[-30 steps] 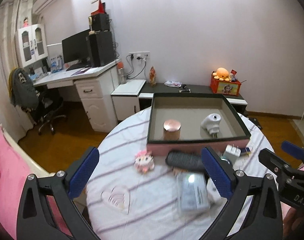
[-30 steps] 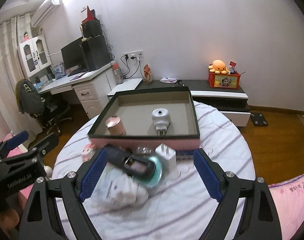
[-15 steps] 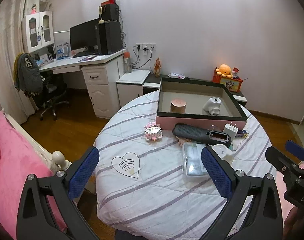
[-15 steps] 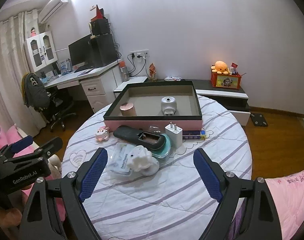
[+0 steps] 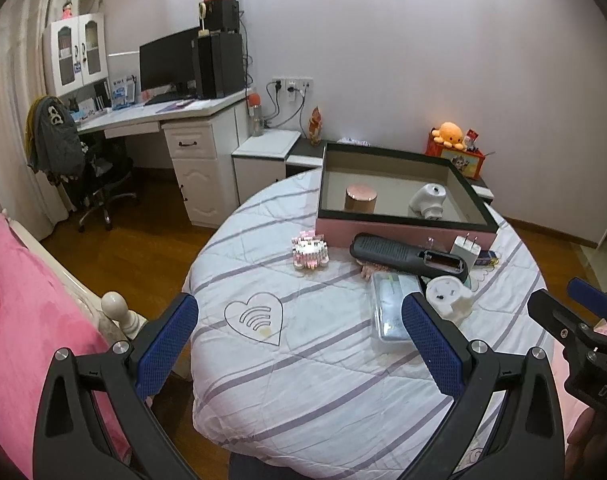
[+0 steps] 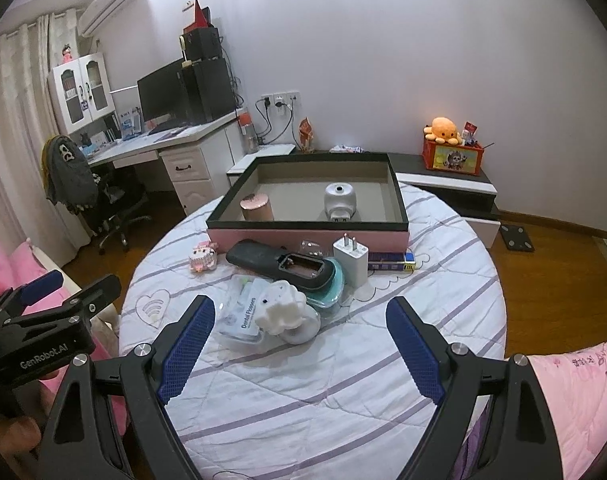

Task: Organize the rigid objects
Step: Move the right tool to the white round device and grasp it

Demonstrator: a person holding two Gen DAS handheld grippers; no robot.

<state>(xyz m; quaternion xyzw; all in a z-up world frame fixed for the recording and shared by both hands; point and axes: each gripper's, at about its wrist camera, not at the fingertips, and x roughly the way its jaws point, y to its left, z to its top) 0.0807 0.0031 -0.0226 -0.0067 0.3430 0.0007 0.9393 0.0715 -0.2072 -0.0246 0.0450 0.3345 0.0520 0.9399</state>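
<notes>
1. Left wrist view: left gripper (image 5: 299, 342) is hanging wide open and empty above the round bench (image 5: 303, 380). Pink box (image 5: 403, 232) is sitting at the far edge, holding a copper jar (image 5: 360, 198) and white adapter (image 5: 427, 201). Black remote (image 5: 407, 256), block toy (image 5: 309, 250) and clear case (image 5: 389, 304) are lying before it.
2. Right wrist view: right gripper (image 6: 299, 348) is likewise gaping, gripping nothing. White charger (image 6: 351, 260) is standing beside a white, possibly ceramic, figure (image 6: 283, 312).
</notes>
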